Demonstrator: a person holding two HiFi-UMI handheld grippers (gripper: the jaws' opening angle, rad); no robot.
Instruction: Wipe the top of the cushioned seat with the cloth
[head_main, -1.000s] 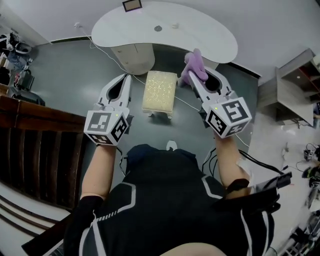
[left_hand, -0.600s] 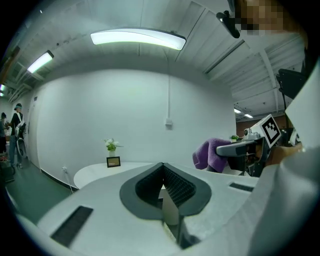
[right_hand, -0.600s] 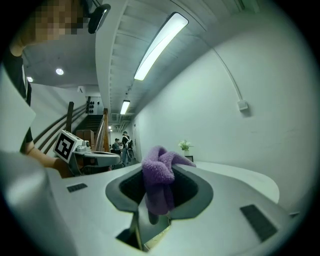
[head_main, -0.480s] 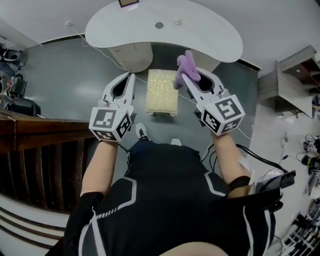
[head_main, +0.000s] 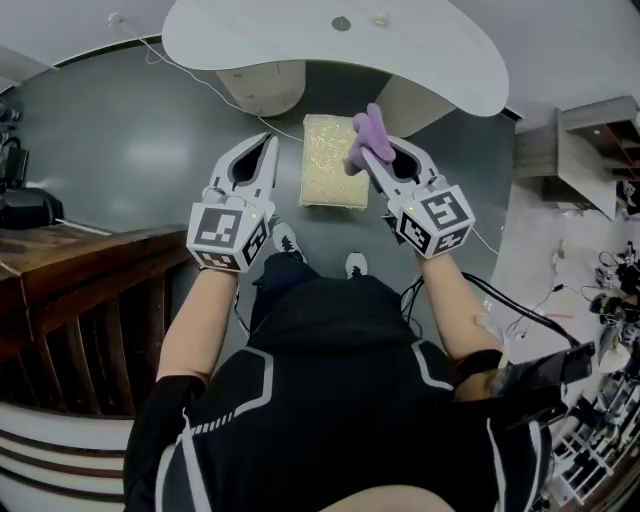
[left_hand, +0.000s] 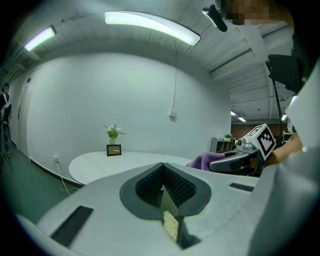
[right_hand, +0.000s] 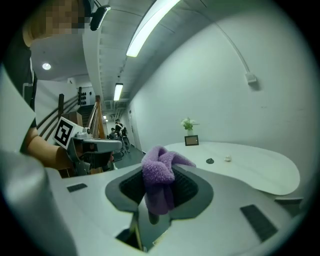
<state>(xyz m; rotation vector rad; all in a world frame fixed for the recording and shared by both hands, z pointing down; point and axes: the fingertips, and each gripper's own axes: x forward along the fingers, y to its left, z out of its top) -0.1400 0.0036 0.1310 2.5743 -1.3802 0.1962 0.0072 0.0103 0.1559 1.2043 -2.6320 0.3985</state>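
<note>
A small stool with a pale yellow cushioned seat stands on the grey floor, in front of the person's feet. My right gripper is shut on a purple cloth, held over the seat's right edge; the cloth bunches up between the jaws in the right gripper view. My left gripper is shut on nothing, hovering just left of the seat. Through its closed jaws a sliver of the yellow cushion shows.
A white curved table on a rounded base stands just beyond the stool. On it are a small plant with a picture frame. A dark wooden railing runs at the left. Shelves and cables lie at the right.
The person has stepped closer to the stool. Both grippers have moved forward; the cloth now hangs over the seat's right edge instead of beside it.
</note>
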